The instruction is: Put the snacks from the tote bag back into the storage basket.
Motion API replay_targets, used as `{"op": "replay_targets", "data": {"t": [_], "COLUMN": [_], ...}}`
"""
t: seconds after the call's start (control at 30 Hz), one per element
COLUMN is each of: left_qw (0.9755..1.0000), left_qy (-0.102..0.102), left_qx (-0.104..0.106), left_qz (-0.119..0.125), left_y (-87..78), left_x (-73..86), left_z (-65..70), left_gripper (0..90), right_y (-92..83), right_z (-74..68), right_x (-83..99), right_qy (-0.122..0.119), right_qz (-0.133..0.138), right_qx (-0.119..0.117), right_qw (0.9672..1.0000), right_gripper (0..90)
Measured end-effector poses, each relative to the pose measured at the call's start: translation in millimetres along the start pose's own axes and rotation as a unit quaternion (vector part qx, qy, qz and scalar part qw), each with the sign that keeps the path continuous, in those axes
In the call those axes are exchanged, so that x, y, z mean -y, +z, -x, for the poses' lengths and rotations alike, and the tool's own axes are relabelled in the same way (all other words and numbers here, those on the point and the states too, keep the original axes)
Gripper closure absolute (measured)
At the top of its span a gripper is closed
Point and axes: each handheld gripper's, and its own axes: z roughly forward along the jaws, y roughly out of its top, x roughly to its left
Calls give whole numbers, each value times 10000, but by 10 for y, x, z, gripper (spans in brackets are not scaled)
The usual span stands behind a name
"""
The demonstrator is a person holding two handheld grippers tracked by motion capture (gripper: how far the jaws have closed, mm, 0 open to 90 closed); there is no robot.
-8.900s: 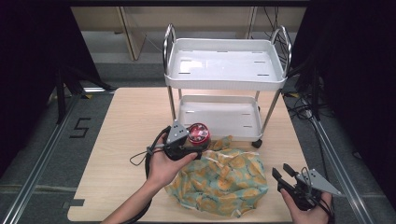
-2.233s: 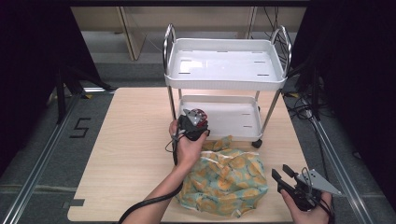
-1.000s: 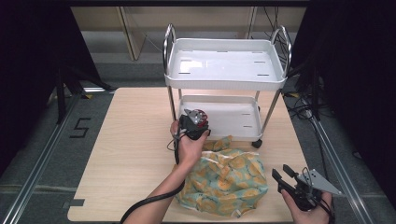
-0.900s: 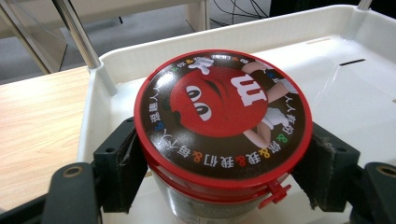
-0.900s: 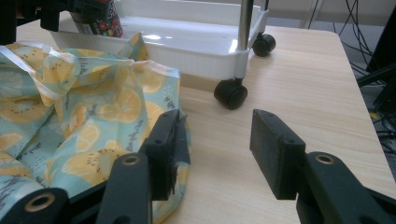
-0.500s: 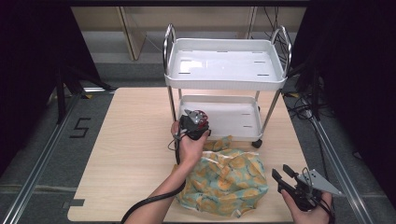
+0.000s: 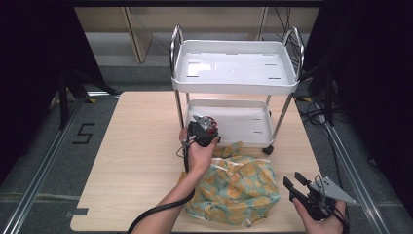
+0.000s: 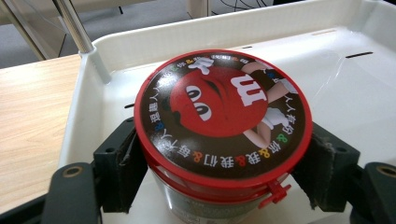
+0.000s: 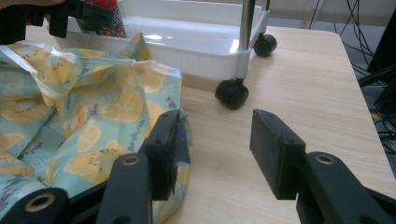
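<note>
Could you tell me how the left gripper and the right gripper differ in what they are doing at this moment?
The left gripper has its jaws clamped on a red-lidded candy tub; the right gripper stands open with nothing between its jaws. The left gripper is at the cart's lower tray, while the right gripper sits low over the table beside the lemon-print bag. Both have black jaws.

I see a round candy tub (image 8: 223,126) with a red lid and a red smiley candy face on top. It stands upright over the front left corner of the white cart's bottom shelf (image 8: 327,84), squeezed between two black jaws.
</note>
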Motion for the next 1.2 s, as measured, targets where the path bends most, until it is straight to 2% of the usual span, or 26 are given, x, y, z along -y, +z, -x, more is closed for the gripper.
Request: {"op": "replay_targets", "data": {"t": [0.27,0.3,0.33,0.8,0.97,1.03,1.2], "left_qw": [10000,10000,10000,9999,9999,9999,9999], "left_qy": [-4,-3,-8,-97,-120,-147,-163], "left_qx": [-49,-48,-1,-33,16,-22,-20], "left_qz": [37,37,-17,42,-11,39,43], "left_y": [12,13,7,27,27,37,38], "left_x": [-1,-1,-5,0,-1,4,6], "left_z": [4,5,4,21,15,18,19], "left_gripper": [252,252,252,252,252,252,251], "right_y": [1,-1,2,1,9,6,6], "right_z": [1,-6,1,0,4,-8,-9], "right_x": [-1,0,0,0,5,4,3], "right_qy": [-10,38,-7,1,-40,71,57], "right_qz": [-4,-22,-6,-13,-41,-57,-58], "right_qx": [2,5,0,-5,7,-50,-36], "right_qw": [10000,10000,10000,10000,10000,9999,10000], "right_gripper": [538,538,538,538,539,538,537]}}
